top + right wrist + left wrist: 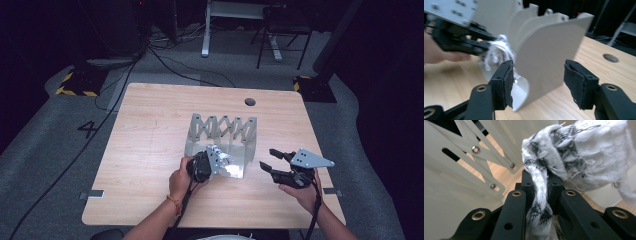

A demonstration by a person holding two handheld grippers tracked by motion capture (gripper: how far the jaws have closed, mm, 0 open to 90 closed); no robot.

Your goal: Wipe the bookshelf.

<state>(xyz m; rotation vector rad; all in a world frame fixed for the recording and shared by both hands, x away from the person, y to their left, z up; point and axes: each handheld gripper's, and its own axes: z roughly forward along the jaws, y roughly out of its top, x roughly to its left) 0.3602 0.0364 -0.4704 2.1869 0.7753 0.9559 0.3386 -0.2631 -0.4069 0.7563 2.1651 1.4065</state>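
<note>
The left gripper (pixel 216 161), held in the person's left hand (pixel 180 181), has its fingers (pixel 514 202) clamped on a white-and-black woven cloth (pixel 574 152). Right of that cloth, the right gripper (pixel 272 160) hovers with fingers (pixel 504 82) spread apart.

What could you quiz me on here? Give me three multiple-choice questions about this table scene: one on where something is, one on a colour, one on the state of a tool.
1. Where is the round hole in the table?
A. near the far edge, beyond the rack
B. under the person's left hand
C. at the near left corner

2. What colours is the cloth?
A. red and yellow
B. white with dark grey pattern
C. plain green

3. How do the jaws of the right gripper stand?
A. shut on the cloth
B. shut on the rack
C. open, holding nothing

Answers:
1. A: the high view shows the hole past the folding rack, toward the table's far edge.
2. B: the left gripper view shows white fabric with dark grey weave, pinched in the left gripper.
3. C: the right gripper view shows a wide gap between its padded jaws.
</note>
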